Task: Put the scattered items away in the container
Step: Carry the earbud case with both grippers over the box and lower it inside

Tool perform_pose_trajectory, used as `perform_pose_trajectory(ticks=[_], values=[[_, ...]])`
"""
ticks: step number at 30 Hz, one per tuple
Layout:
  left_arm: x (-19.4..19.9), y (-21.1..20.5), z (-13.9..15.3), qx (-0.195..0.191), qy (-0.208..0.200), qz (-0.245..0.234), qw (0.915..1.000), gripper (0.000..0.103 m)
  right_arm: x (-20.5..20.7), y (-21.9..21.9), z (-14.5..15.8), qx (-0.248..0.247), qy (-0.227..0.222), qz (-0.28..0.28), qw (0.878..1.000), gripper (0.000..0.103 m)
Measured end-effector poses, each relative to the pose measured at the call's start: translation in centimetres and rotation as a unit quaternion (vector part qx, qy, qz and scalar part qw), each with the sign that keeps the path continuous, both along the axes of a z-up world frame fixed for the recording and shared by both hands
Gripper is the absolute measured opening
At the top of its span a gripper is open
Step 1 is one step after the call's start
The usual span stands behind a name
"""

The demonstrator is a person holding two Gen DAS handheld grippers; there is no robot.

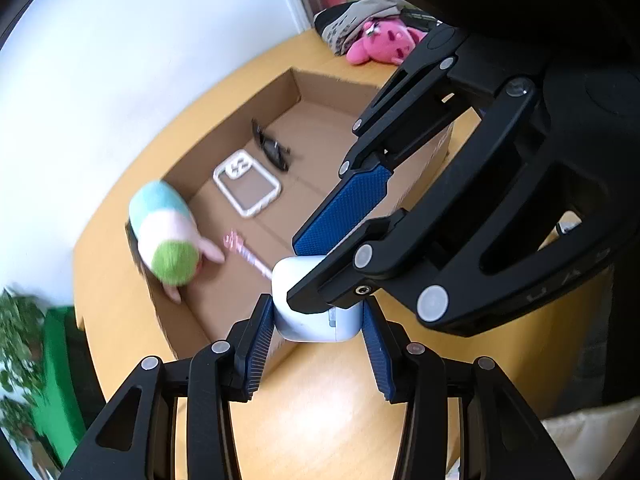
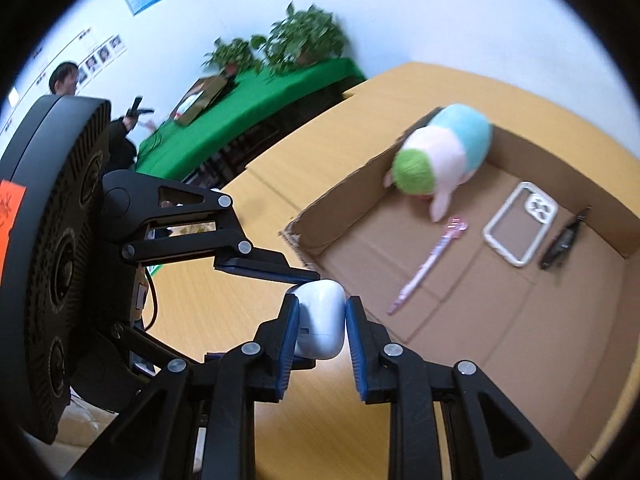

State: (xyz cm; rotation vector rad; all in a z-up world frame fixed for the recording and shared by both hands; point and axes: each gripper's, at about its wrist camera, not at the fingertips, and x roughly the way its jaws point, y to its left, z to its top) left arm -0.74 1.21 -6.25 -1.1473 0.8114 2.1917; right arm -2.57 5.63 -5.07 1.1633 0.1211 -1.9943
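Note:
A white earbud case [image 1: 308,312] [image 2: 320,320] is held above the near rim of an open cardboard box [image 1: 240,108] [image 2: 344,196]. My right gripper [image 2: 320,320] is shut on the case; in the left wrist view its fingers [image 1: 344,208] cross in front from the right. My left gripper [image 1: 318,340] stands around the case, its pads a little apart from the case's sides. In the box lie a plush toy [image 1: 166,236] [image 2: 440,148], a pink pen [image 1: 248,256] [image 2: 428,264], a clear phone case [image 1: 246,188] [image 2: 520,224] and a small black object [image 1: 272,148] [image 2: 564,240].
The box stands on a yellow wooden table [image 1: 340,400] [image 2: 256,208]. A pink plush [image 1: 384,40] and a grey bundle lie at the table's far end. A green-covered table [image 2: 248,108] with plants and a person stand by the wall.

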Motion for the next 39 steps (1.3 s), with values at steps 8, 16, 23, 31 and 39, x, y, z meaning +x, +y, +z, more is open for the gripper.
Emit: perform_pose_trajectory(ticks=[8,16,23,31,39], values=[[-0.5,3.0,3.3,-0.001,0.032,-0.031,0.9990,0.047,-1.8,4.7,2.5,-0.015,0.014,-0.039,0.999,0.023],[-5.6,4.6,3.5,0.006,0.045,-0.060,0.9971,0.047,-6.2,7.2,2.8,-0.011,0.036,-0.077,0.996,0.023],[-9.3,4.5,1.3,0.011,0.029,-0.067,0.9973,0.047,-10.0,7.8,0.8,-0.004,0.027,-0.087,0.996,0.023],[-13.3,4.0,-3.1,0.013,-0.018,-0.067,0.9975,0.047,-13.9,7.2,-4.0,0.009,-0.010,-0.080,0.997,0.024],[-16.7,4.1,-7.9,0.018,-0.084,-0.060,0.9945,0.047,-17.2,7.4,-9.6,0.015,-0.058,-0.088,0.994,0.024]])
